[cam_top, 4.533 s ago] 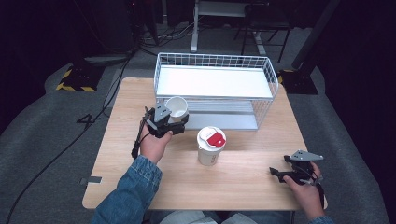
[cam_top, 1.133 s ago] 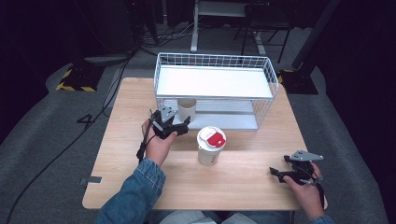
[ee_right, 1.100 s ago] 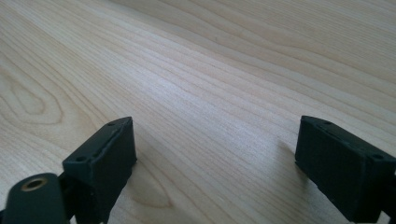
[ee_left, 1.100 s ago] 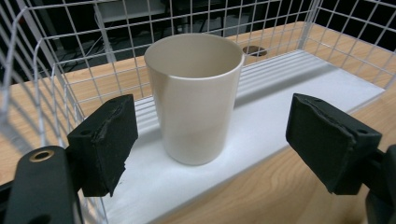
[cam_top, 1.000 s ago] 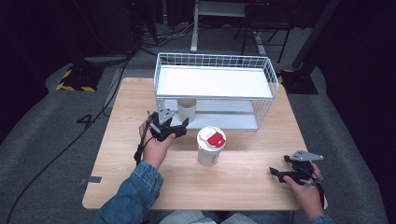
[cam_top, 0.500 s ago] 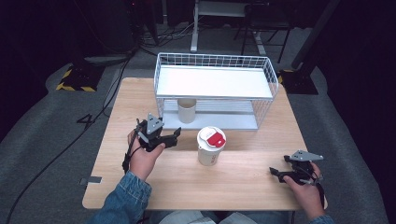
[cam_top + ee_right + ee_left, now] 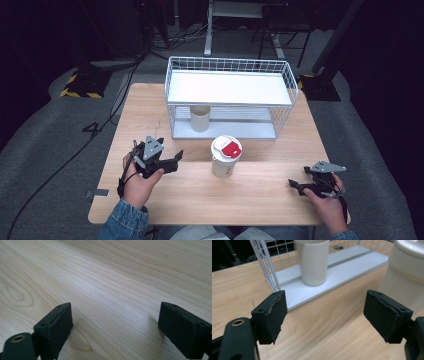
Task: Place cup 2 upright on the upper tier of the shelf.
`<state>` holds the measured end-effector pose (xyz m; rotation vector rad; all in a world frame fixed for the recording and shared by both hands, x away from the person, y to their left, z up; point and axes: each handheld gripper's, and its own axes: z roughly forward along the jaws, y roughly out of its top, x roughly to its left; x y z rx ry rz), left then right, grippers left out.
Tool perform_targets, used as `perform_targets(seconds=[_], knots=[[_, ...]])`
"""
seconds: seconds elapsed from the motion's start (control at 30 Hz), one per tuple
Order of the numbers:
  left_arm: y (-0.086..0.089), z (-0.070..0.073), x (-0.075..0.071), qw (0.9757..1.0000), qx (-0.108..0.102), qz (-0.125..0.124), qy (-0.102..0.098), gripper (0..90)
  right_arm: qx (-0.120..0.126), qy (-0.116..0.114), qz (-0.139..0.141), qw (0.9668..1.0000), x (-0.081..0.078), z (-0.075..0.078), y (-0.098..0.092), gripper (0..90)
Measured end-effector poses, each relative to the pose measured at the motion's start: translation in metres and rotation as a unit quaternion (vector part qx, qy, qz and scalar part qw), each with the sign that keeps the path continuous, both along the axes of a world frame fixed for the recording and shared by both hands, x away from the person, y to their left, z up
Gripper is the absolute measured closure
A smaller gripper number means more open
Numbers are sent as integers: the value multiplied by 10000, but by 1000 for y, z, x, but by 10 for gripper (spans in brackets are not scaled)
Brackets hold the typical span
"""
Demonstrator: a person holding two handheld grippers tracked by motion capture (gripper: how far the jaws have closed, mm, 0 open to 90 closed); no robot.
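Observation:
A plain paper cup (image 7: 200,118) stands upright on the lower shelf of the white wire rack (image 7: 230,66), near its left end; the left gripper view has this cup (image 7: 313,261) straight ahead. A lidded white cup with a red label (image 7: 226,156) stands on the table in front of the rack, and its side (image 7: 402,277) fills the right of the left gripper view. My left gripper (image 7: 175,161) is open and empty, left of the lidded cup and short of the rack. Over bare wood at the table's right front, my right gripper (image 7: 296,184) is open too.
The wooden table (image 7: 150,107) carries the rack at its far middle. Its white top shelf (image 7: 227,87) overhangs the lower shelf (image 7: 250,130). A cable (image 7: 107,127) trails off the table's left side onto the grey floor. Bare wood (image 7: 112,290) lies under the right gripper.
The left gripper let go of the paper cup on the rack's lower shelf and drew back toward the person, open. The right gripper has stayed put.

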<state>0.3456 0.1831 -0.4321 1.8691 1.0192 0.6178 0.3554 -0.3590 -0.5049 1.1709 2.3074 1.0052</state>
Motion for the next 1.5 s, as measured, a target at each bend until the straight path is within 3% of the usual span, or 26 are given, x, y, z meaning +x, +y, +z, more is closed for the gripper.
perform_targets(seconds=[0.23,0.4,0.47,0.73,1.03,1.33,1.5], knots=[[11,-17,-14,9990,283,-42,350,208,-1,10,-27,10000,0,0,1,124],[19,-30,-23,9972,286,-43,690,209,-1,15,-26,10000,0,0,1,124],[24,-38,-27,9957,330,-56,866,208,-6,12,-7,10000,1,0,1,124],[35,-57,-36,9912,500,-79,1224,209,-3,12,-3,10000,1,0,1,124],[44,-70,-37,9877,758,-138,1361,201,-2,12,-14,10000,1,0,1,124],[46,-72,-33,9873,738,-287,1379,154,-6,24,-69,10000,2,0,2,121],[45,-72,-31,9874,744,-230,1377,145,-16,36,-118,9999,3,0,3,109]])
